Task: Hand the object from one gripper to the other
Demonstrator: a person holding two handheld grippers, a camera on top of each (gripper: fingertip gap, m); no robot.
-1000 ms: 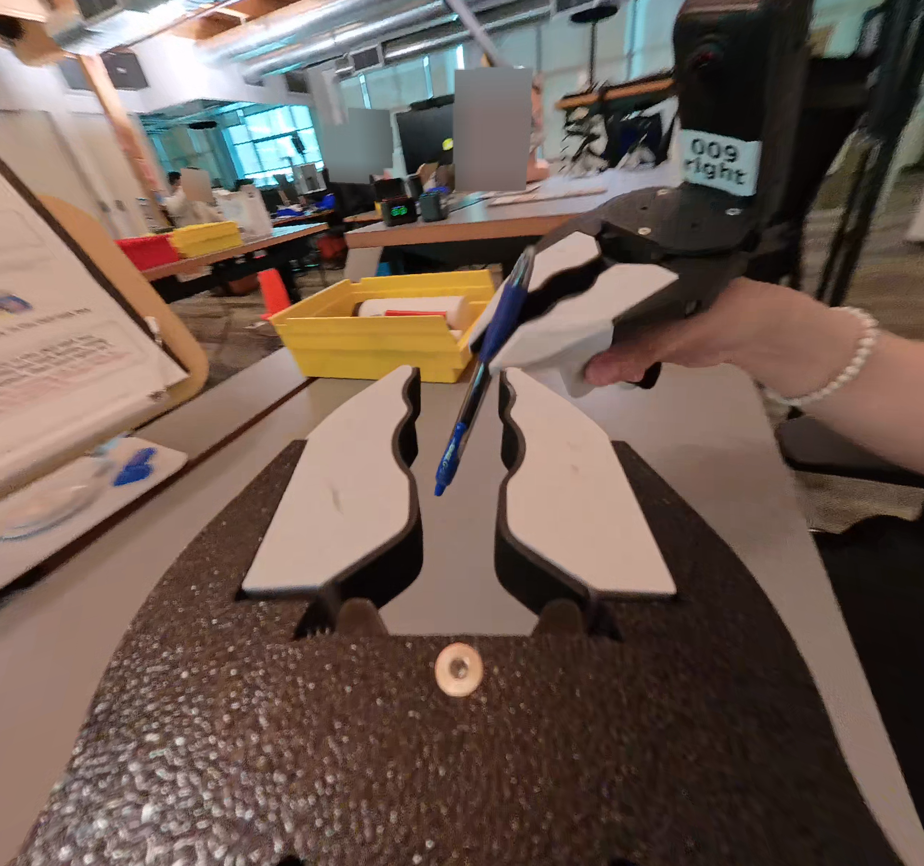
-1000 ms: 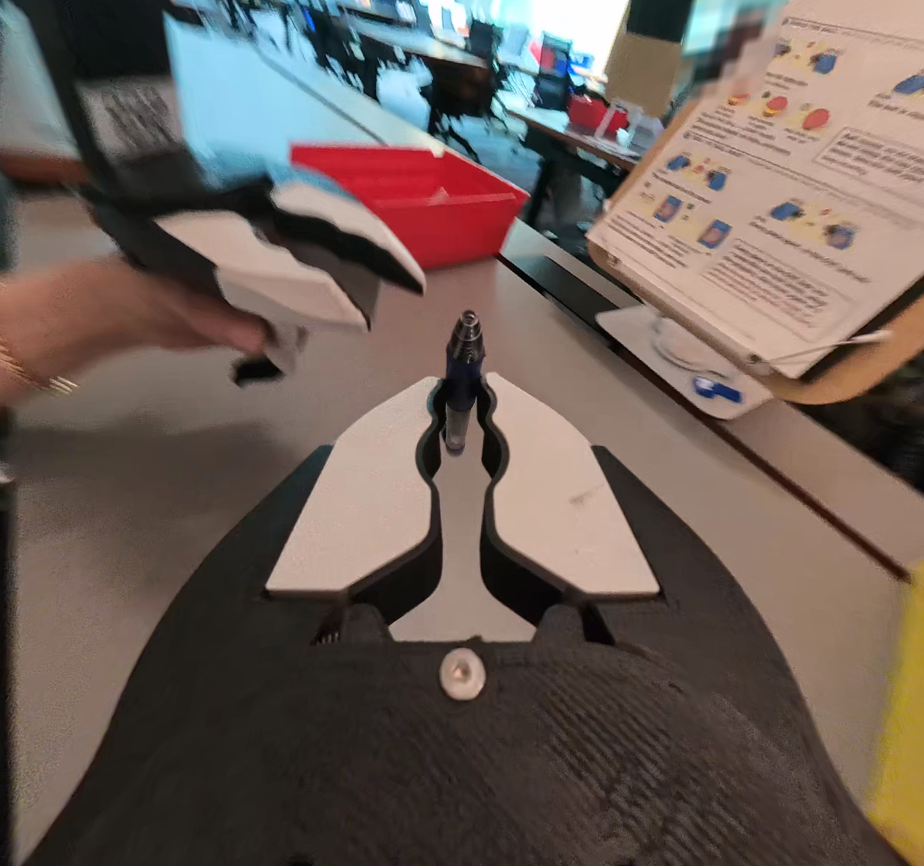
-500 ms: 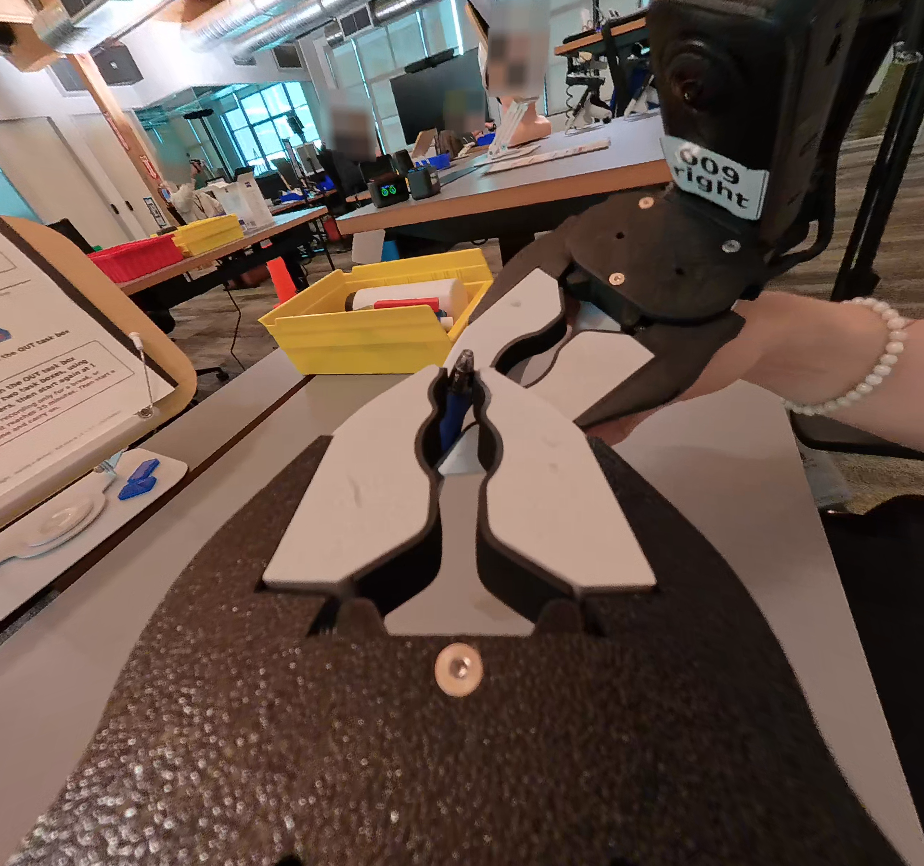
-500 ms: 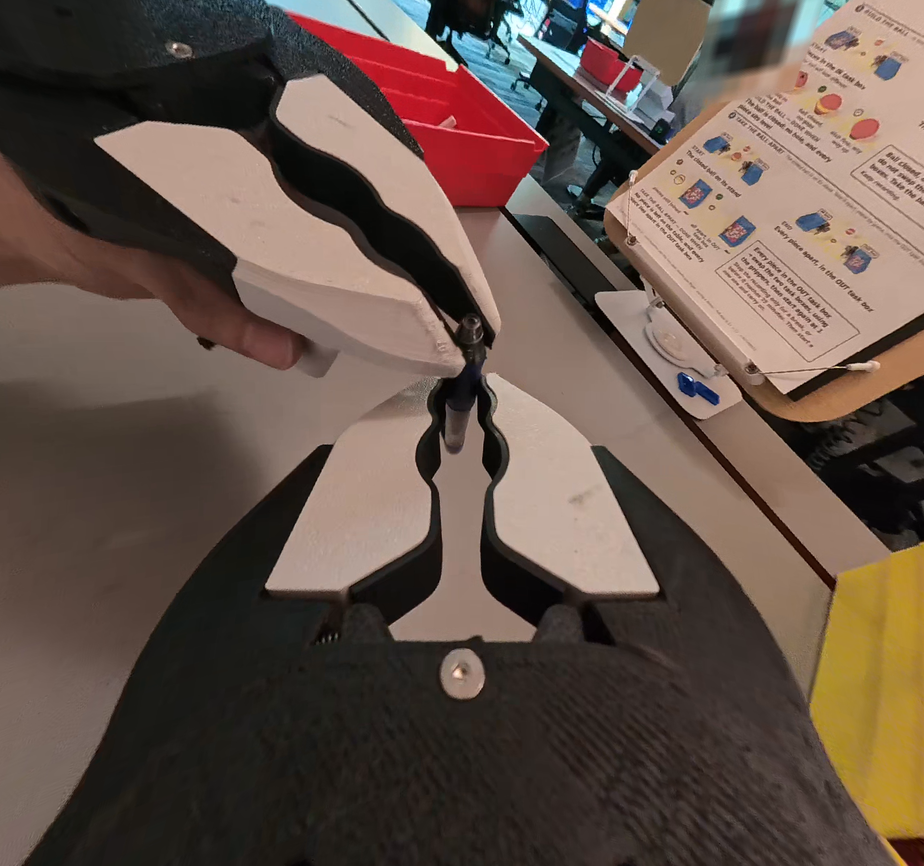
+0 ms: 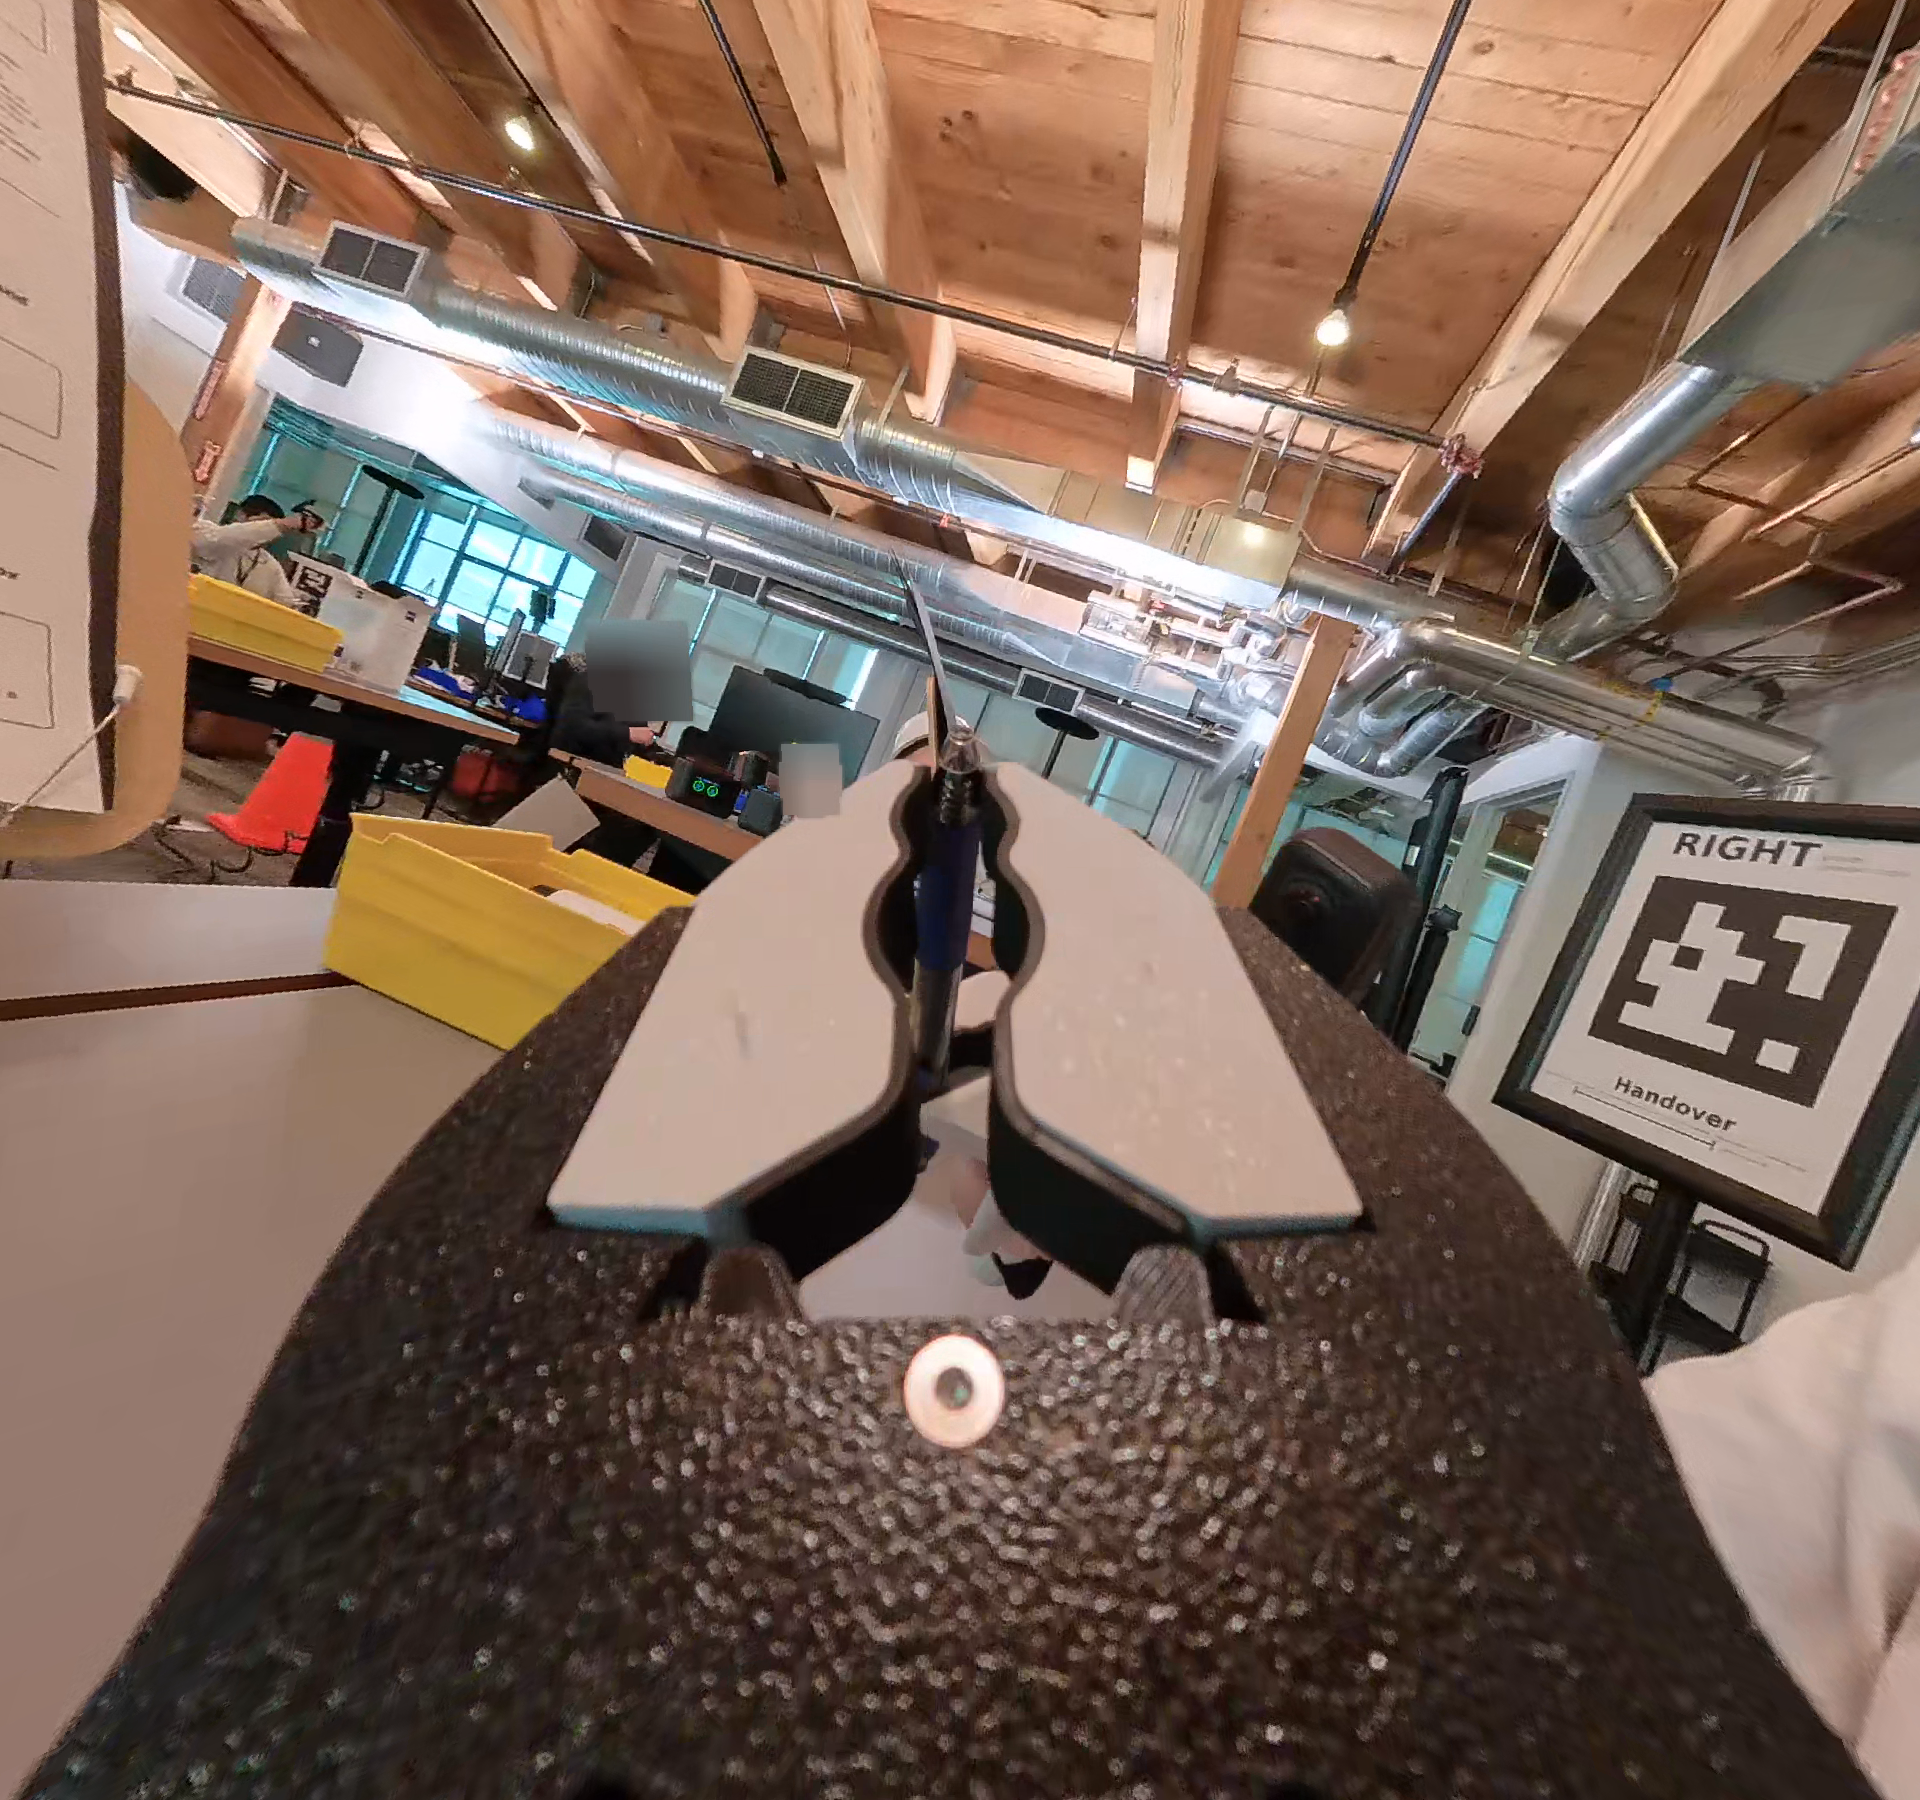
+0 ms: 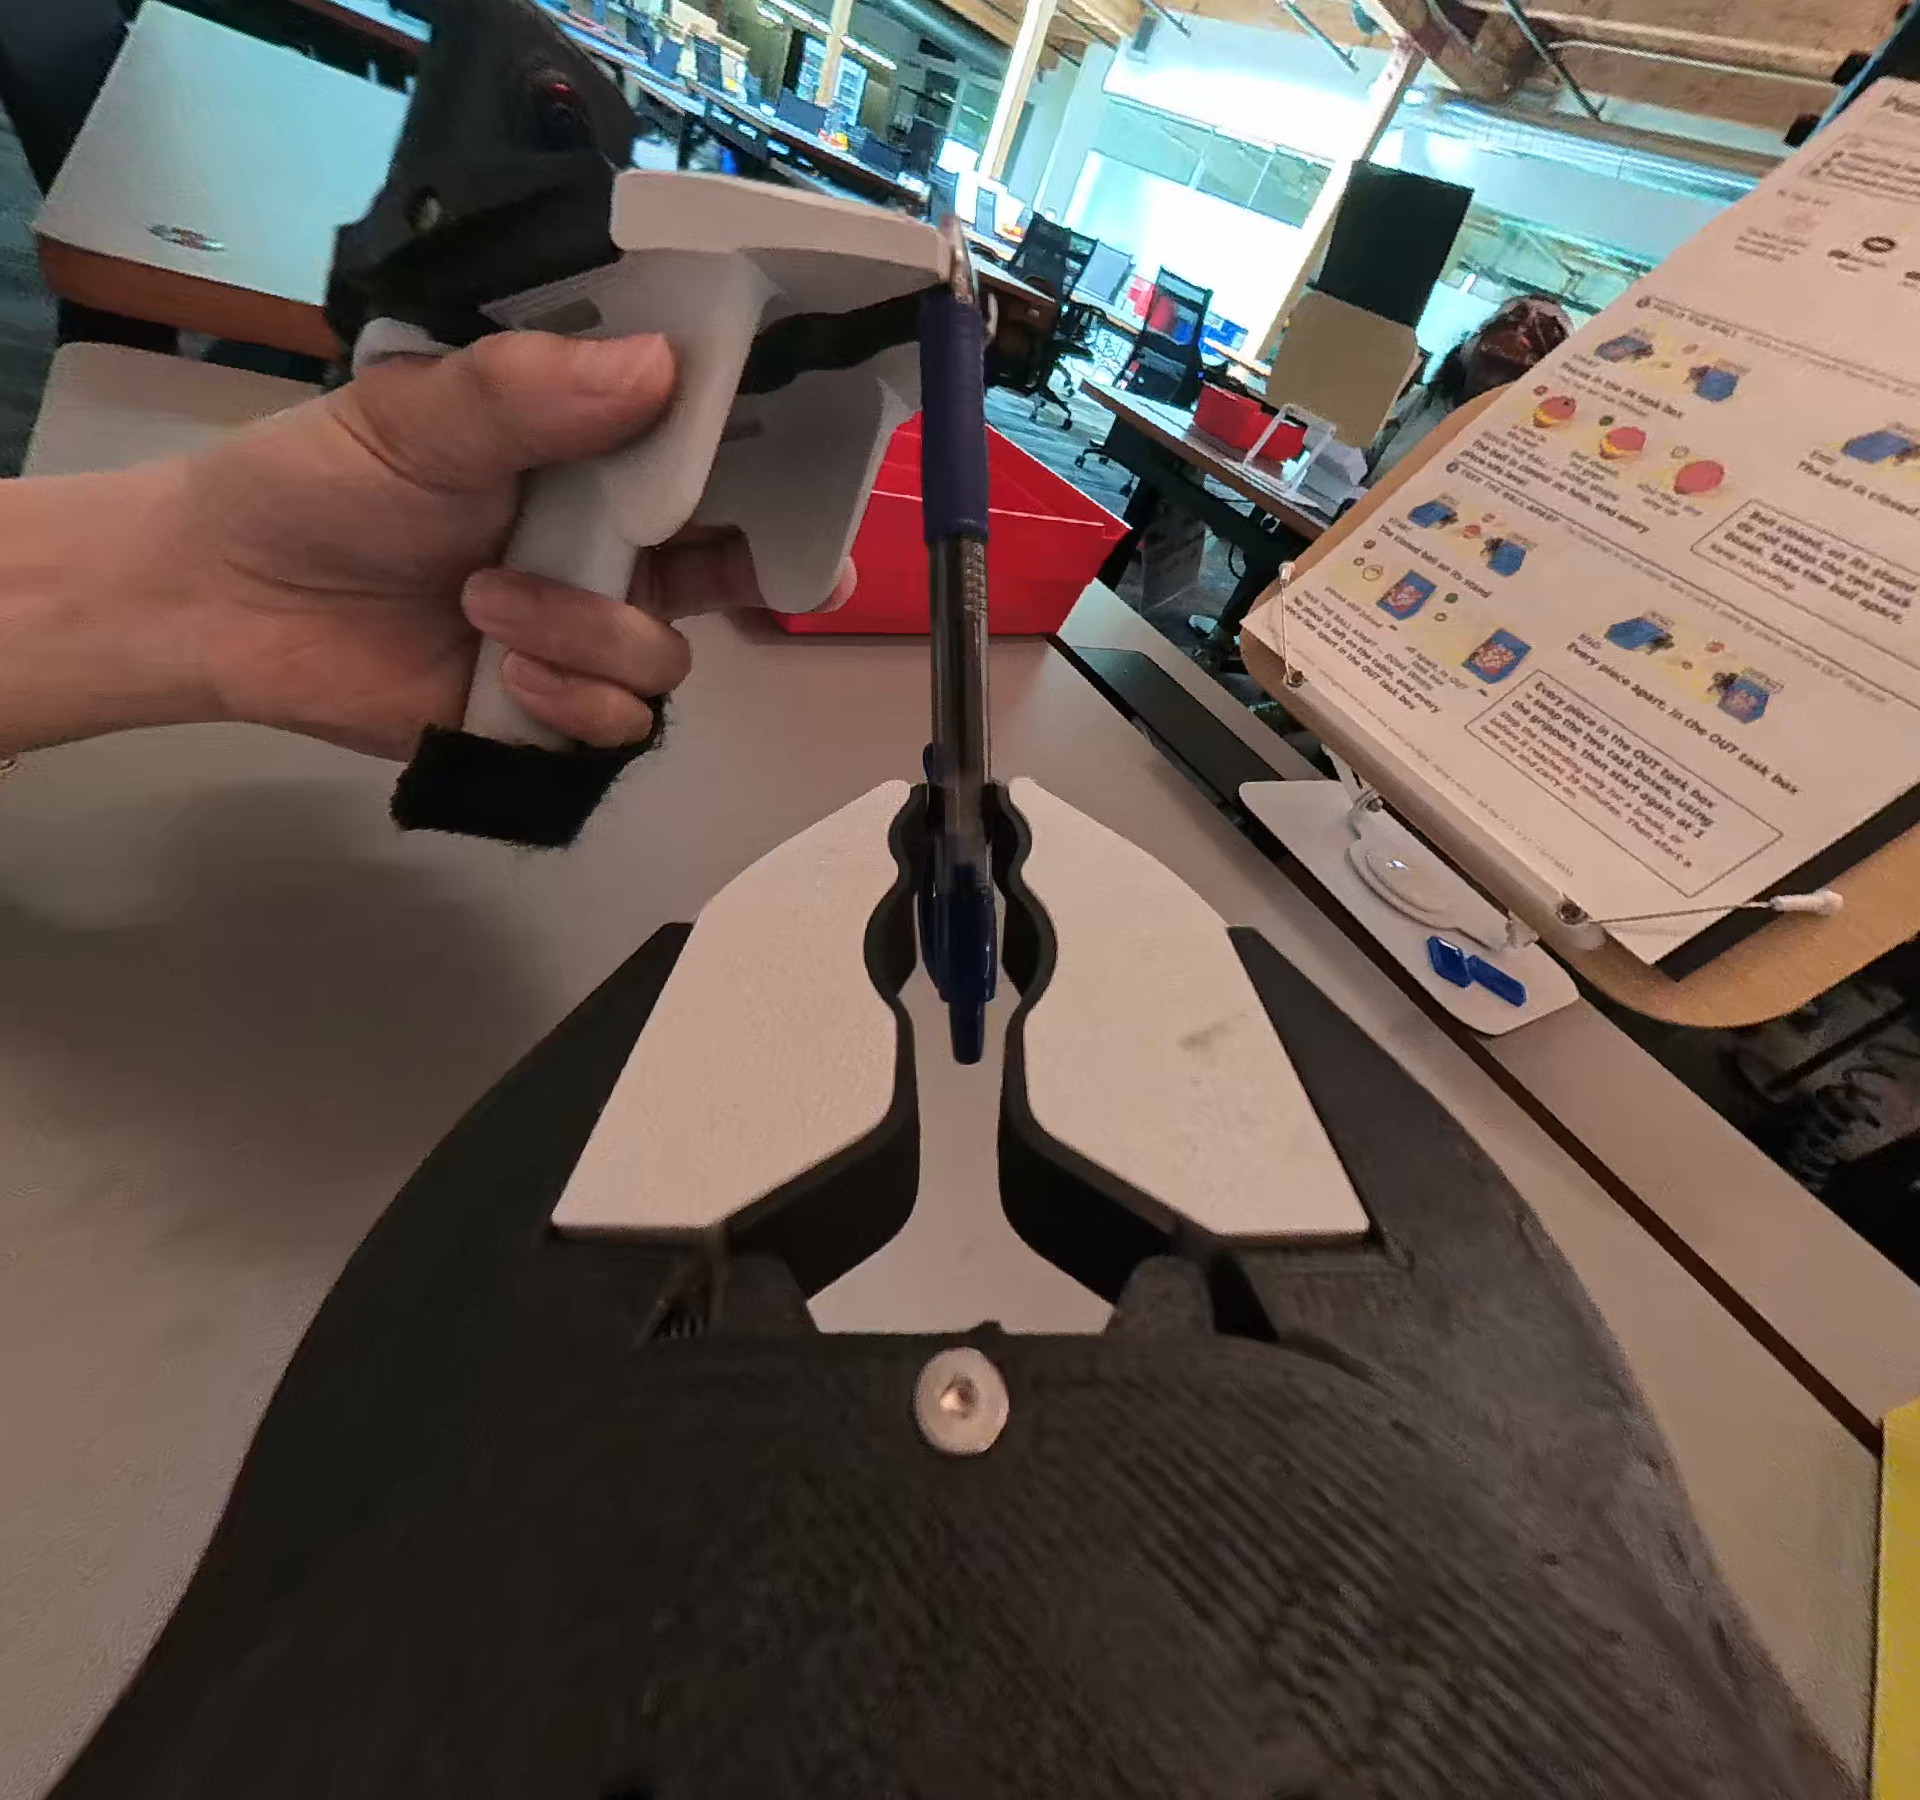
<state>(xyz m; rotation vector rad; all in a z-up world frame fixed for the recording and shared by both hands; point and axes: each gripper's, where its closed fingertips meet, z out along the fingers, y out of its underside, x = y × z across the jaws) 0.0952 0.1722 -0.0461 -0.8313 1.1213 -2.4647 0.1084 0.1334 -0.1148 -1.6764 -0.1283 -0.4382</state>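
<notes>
the blue retractable pen with a clear barrel and rubber grip (image 6: 956, 607) hangs in the air between both tools, above the pale grey table (image 6: 208, 1023). the right gripper (image 6: 958, 815) is nipped narrow on the clip end, near its fingertips. the left gripper (image 5: 951, 794) is closed on the tip end, where the metal cone and spring show (seen from the right wrist view it comes in from the far left, a hand (image 6: 395, 545) round its white handle).

the risk, as i judge it, is both pulling at once: the pen could bend, twist or pop out of the shallow tip-hold. if the right lets go before the left's pinch is sure, the pen would likely swing and drop to the table.

the pen looks slim, smooth and nearly upright, its dark blue clip lying between the right gripper's white fingers (image 6: 790, 1002).
</notes>
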